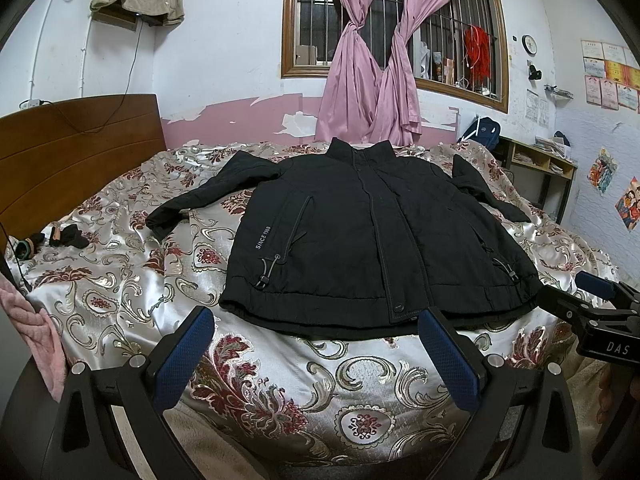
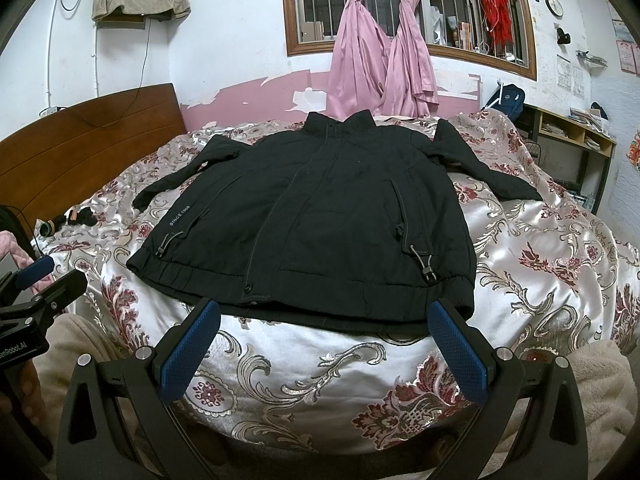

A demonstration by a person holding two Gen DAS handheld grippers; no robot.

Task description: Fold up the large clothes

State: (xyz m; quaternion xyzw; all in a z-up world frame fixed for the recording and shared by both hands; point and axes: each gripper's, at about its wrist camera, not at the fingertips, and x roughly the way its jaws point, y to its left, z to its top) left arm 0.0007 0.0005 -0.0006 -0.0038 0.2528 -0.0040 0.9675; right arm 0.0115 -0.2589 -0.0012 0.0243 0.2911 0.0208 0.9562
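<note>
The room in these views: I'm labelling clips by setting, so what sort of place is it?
Most likely a home bedroom: a black jacket lies spread on a bed's patterned bedspread, with a wooden headboard and pink curtains at a barred window.

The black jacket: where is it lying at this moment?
In both wrist views the black jacket lies spread flat on the bed cover, collar toward the window, just beyond both open grippers.

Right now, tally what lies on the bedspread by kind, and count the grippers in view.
Black jacket: 1, spread flat, front up, both sleeves out
Small pile of dark oddments near the headboard: 1, too small to identify
Grippers: 2, left gripper and right gripper, both open and short of the hem
Total: 4
</note>
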